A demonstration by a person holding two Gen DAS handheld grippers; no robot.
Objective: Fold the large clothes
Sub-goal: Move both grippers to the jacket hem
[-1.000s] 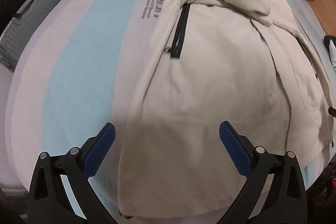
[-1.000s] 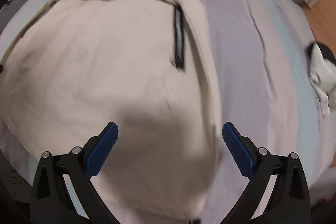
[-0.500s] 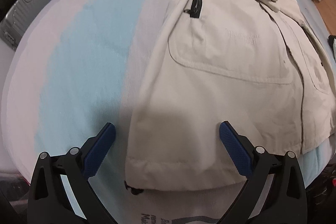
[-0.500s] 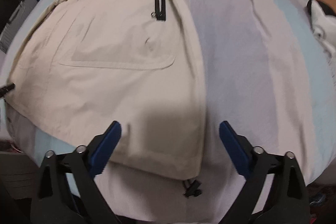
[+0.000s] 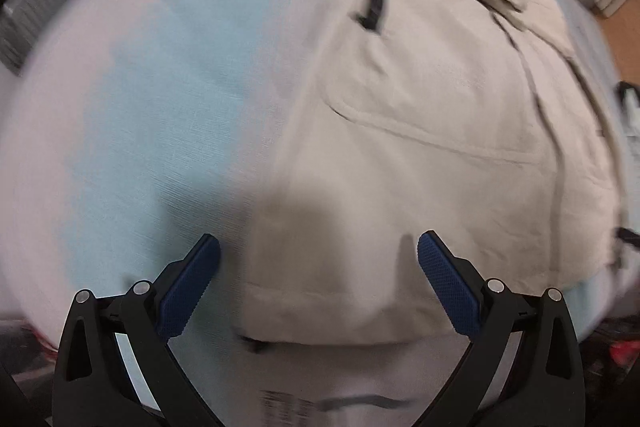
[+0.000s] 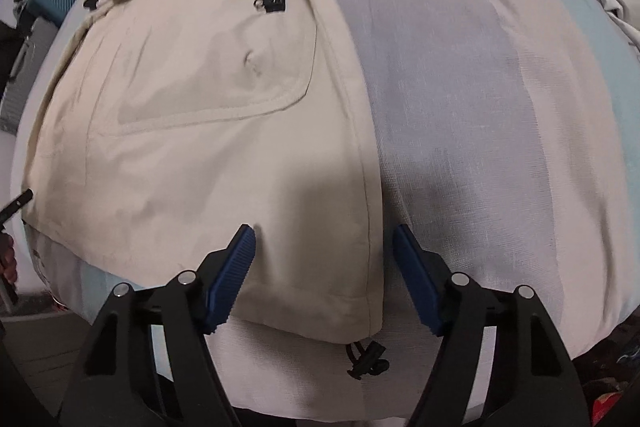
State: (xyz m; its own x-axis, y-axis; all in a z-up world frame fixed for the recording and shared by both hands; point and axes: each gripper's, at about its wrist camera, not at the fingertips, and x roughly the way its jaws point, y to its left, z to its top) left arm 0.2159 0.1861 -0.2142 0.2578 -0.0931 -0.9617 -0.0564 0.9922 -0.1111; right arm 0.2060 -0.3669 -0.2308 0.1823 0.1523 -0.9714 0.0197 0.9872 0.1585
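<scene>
right fingers (image 6: pixel 324 259) closing, unclamped, astride jacket (image 6: pixel 208 99) corner | left fingers (image 5: pixel 320 267) apart | toggle (image 6: pixel 366 359) only right view

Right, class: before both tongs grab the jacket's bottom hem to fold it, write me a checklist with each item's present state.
1. Jacket lying flat on the bed: ok.
2. Right tongs straddle the hem corner; they have just been closing, pads not yet pressing: ok.
3. Left tongs open over the other hem corner: ok.
4. Drawstring toggle outside the right tongs: ok.
5. Left tongs' contact with the fabric: cannot tell, picture blurred.
</scene>
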